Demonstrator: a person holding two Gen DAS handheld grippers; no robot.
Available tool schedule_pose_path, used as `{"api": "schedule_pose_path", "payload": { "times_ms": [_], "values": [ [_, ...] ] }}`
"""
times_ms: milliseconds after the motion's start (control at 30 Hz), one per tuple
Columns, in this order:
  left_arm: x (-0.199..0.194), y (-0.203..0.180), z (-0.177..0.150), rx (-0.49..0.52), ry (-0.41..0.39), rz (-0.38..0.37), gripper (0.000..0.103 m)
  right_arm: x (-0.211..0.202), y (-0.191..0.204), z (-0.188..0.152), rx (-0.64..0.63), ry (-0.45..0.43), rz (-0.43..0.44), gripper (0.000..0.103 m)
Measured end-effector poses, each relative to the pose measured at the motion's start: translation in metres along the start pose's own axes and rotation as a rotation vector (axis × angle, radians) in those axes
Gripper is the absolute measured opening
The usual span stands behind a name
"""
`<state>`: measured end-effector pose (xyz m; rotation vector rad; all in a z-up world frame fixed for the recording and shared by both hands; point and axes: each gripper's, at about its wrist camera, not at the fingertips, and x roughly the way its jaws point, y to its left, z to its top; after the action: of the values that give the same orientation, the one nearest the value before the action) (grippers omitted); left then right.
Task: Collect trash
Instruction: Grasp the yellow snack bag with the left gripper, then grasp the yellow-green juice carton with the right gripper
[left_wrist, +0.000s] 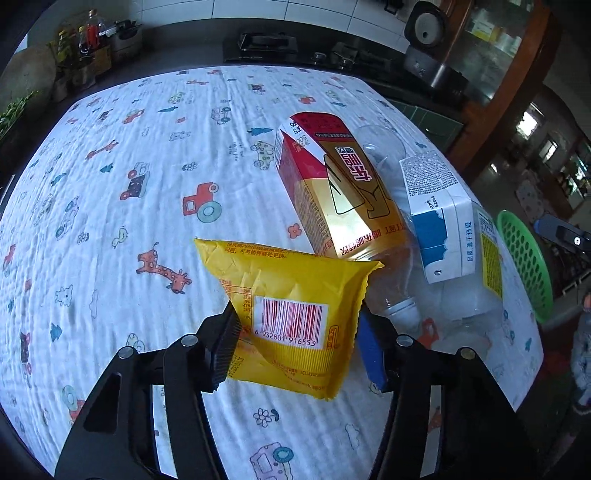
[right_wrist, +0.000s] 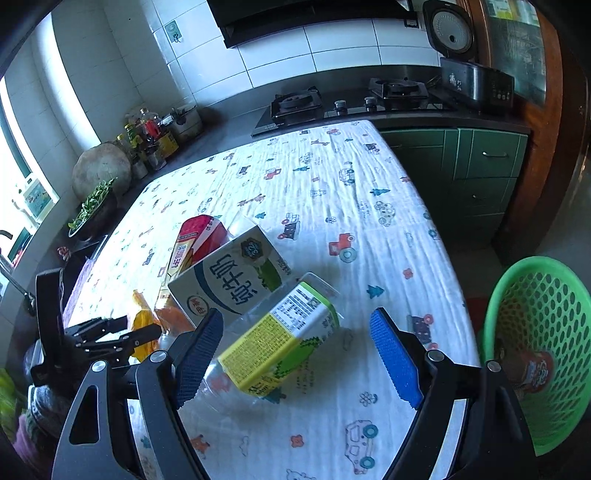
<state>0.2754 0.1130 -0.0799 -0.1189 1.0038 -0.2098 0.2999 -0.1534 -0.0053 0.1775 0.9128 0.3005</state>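
Left claw (left_wrist: 299, 343) clamped on yellow wrapper (left_wrist: 291, 314), barcode 6932801916553; right claw (right_wrist: 299, 360) agape.

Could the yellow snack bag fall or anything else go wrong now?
Maybe. The left gripper pinches the crinkly yellow plastic snack packet only at its lower end, so it might slip. The green mesh plastic basket sits off the table edge, a long carry away. The clear plastic bottle beside the open right gripper could roll.
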Motion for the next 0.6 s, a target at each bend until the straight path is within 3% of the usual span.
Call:
{"api": "schedule_pose_path", "payload": {
  "times_ms": [333, 600],
  "values": [
    [-0.02, 0.01, -0.003, -0.012, -0.04, -0.049, 0.037, 0.037, -0.01, 0.001, 0.175, 0.118, 0.004, 0.079],
    [-0.032, 0.012, -0.003, -0.008, -0.069, -0.082, 0.036, 0.062, -0.009, -0.005, 0.253, 0.19, -0.001, 0.078]
  ]
}}
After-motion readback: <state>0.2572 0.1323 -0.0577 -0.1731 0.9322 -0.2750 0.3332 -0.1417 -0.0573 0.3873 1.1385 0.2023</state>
